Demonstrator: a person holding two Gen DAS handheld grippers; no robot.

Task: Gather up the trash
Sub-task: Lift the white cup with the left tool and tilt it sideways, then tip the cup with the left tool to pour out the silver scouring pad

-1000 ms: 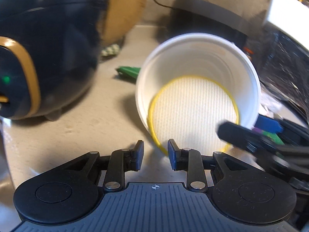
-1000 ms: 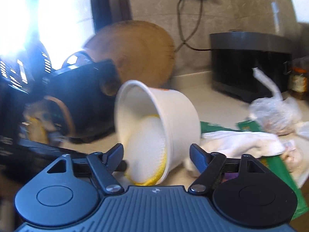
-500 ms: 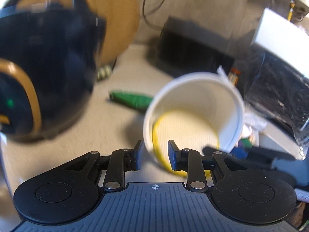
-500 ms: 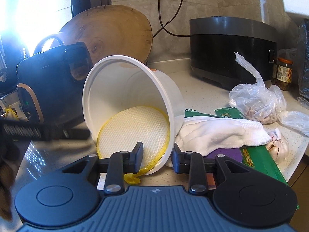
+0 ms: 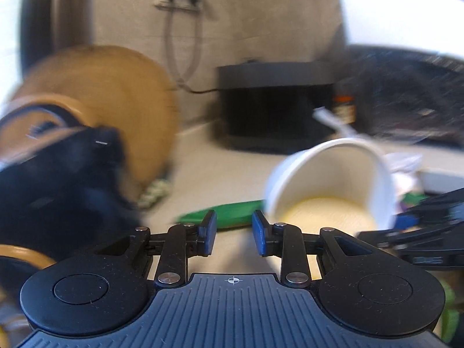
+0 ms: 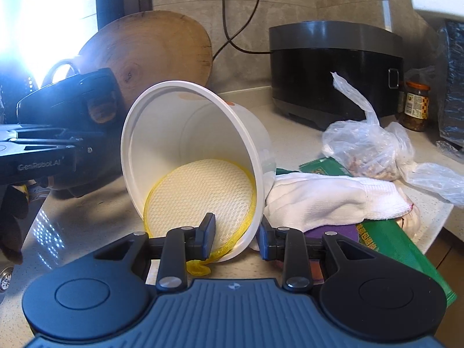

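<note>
Now my right gripper (image 6: 235, 239) has its jaws clamped on the tipped white cup's (image 6: 185, 133) rim; my left gripper's (image 5: 234, 233) jaws are closing, nothing between them.

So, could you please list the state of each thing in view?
White tub: tipped over, mouth toward the camera.
Yellow mesh pad: inside tub.
Right gripper: jaws clamping tub's rim.
Left gripper: jaws closing, nothing between.
Plastic bag: knotted.
White glove: lying flat.
</note>
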